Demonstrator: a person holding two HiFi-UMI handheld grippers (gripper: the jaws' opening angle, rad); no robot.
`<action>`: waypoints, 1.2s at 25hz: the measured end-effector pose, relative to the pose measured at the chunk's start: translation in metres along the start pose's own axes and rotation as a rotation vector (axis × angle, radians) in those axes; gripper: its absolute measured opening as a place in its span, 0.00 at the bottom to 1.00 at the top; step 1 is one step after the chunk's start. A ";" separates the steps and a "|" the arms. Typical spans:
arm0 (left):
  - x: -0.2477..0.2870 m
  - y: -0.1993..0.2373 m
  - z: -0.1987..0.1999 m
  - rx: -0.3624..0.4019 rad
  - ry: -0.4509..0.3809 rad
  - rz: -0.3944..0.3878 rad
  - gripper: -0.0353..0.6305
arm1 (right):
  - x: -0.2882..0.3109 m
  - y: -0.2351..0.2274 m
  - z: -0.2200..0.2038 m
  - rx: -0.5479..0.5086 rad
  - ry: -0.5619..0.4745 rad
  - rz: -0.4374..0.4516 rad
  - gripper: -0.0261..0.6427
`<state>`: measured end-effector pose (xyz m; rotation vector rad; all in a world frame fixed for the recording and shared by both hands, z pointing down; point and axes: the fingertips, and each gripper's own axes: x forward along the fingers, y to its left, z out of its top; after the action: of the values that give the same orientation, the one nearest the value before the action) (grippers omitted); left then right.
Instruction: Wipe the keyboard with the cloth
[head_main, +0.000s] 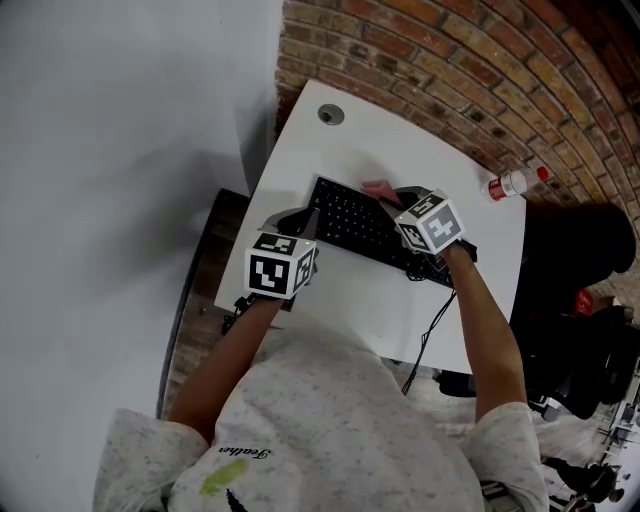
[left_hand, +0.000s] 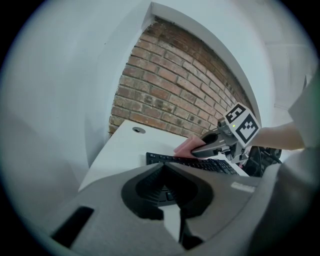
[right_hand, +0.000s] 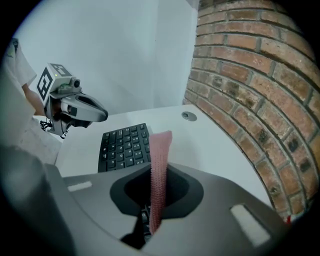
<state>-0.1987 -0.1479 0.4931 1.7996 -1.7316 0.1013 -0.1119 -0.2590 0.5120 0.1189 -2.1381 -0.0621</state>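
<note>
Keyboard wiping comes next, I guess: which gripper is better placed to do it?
The right gripper looks better placed. Its jaws are shut on the pink cloth, near the far edge of the keyboard. The left gripper has its jaws together on nothing, at the keyboard's left end.

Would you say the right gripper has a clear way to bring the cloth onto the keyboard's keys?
Probably yes. The right gripper is shut on the cloth over the keyboard, nothing lies on the keys, and the left gripper sits at the other end.
</note>
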 end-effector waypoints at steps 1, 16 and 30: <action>-0.002 0.003 0.000 -0.002 0.000 0.001 0.04 | 0.002 0.002 0.004 -0.003 -0.002 0.004 0.07; -0.031 0.039 -0.003 -0.036 -0.018 0.043 0.04 | 0.032 0.033 0.059 -0.084 -0.007 0.049 0.07; -0.056 0.071 -0.007 -0.085 -0.047 0.115 0.04 | 0.056 0.054 0.104 -0.315 0.032 0.079 0.07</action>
<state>-0.2697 -0.0910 0.4993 1.6541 -1.8444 0.0323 -0.2327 -0.2119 0.5079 -0.1482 -2.0715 -0.3458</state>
